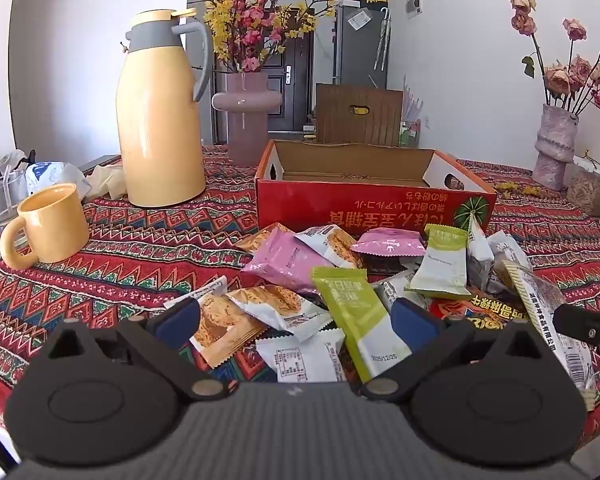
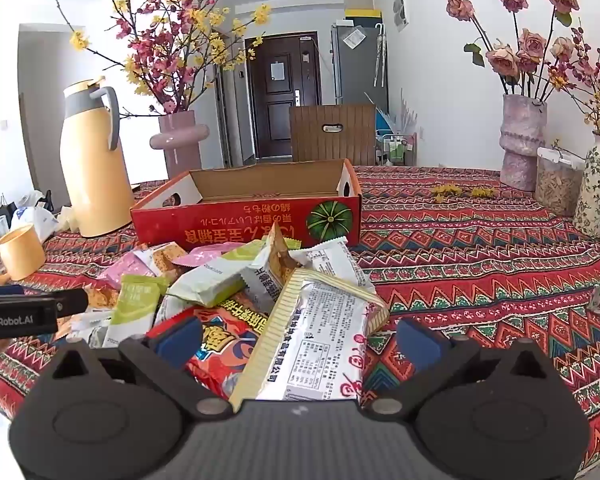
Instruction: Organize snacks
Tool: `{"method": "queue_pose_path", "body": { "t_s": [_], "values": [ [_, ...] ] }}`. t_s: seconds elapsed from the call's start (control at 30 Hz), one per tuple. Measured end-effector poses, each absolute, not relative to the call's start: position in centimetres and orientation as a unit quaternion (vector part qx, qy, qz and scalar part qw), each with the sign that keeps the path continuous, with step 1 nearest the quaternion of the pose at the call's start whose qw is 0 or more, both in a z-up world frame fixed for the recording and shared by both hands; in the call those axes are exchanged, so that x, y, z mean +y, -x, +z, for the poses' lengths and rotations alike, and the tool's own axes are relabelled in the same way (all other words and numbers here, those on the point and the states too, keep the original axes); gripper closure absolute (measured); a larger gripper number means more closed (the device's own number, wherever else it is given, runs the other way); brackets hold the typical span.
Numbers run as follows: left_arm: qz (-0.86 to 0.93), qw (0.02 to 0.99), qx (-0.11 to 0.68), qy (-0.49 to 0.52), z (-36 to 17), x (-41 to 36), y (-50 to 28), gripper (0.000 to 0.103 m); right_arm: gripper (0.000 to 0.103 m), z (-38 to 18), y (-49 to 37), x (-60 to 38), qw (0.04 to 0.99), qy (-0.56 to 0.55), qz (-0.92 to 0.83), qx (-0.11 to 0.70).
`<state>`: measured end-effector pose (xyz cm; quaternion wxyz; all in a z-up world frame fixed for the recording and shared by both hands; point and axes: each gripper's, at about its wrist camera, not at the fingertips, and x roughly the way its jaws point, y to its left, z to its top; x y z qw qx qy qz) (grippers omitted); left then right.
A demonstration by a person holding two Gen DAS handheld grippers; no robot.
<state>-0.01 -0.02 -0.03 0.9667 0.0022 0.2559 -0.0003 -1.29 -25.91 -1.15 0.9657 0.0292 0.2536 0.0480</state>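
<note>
Snack packets [image 1: 352,280] lie heaped before the empty red box [image 1: 372,200]; both the left gripper [image 1: 296,316] and right gripper [image 2: 300,336] gape, holding nothing.

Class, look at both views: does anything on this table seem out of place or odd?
The red cardboard box sits with its printed text upside down, empty as far as visible, while the snack packets lie heaped loosely before it.
</note>
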Motion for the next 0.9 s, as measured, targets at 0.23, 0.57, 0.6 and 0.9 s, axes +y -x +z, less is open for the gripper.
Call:
{"method": "queue_pose_path", "body": {
  "t_s": [0.23, 0.57, 0.6, 0.9],
  "values": [
    [-0.003, 0.966, 0.257, 0.009, -0.02, -0.11, 0.43, 0.0, 0.0, -1.23, 1.21, -25.97, 0.965, -0.03, 0.048, 0.255],
    [-0.006, 0.966, 0.257, 0.01, 0.17, -0.22, 0.63, 0.0, 0.0, -1.14, 1.34, -25.87, 0.965, -0.029, 0.047, 0.255],
    [-0.006, 0.966, 0.257, 0.01, 0.16, -0.25, 0.7, 0.0, 0.0, -1.14, 1.35, -25.87, 0.965, -0.029, 0.047, 0.254],
    [-0.01, 0.967, 0.254, 0.012, 0.25, -0.01, 0.85, 0.0, 0.0, -1.15, 1.39, -25.8, 0.965, -0.029, 0.047, 0.255]
  ]
}}
